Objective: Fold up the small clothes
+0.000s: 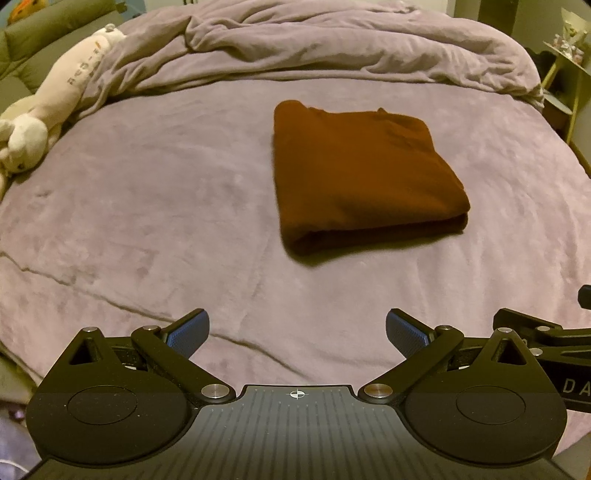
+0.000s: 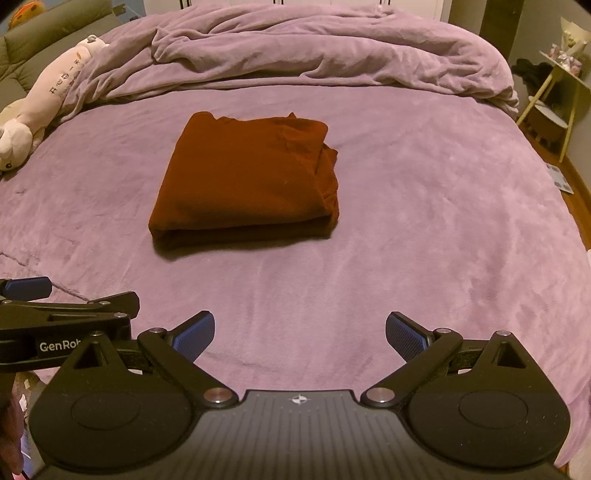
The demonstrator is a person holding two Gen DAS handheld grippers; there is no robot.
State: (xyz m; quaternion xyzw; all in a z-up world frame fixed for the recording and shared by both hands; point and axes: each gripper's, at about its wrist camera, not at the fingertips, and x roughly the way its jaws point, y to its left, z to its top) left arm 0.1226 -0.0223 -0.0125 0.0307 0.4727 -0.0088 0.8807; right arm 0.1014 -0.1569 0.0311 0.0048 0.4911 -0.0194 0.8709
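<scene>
A dark red-brown garment (image 1: pixel 354 173) lies folded into a neat rectangle on the purple bed cover (image 1: pixel 147 221), its thick folded edge facing me. The same garment (image 2: pixel 247 177) sits left of centre in the right wrist view. My left gripper (image 1: pixel 297 334) is open, held back near the bed's front edge, well short of the garment, with nothing between its blue pads (image 1: pixel 188 334). My right gripper (image 2: pixel 300 336) is open too and empty, beside the left one, whose body (image 2: pixel 62 325) shows at the left edge of the right wrist view.
A rumpled purple duvet (image 1: pixel 332 48) is bunched across the far side of the bed. A white plush toy (image 1: pixel 48 107) lies at the far left by a green cushion (image 1: pixel 48 33). A small yellow-legged side table (image 2: pixel 554 107) stands off the bed's right side.
</scene>
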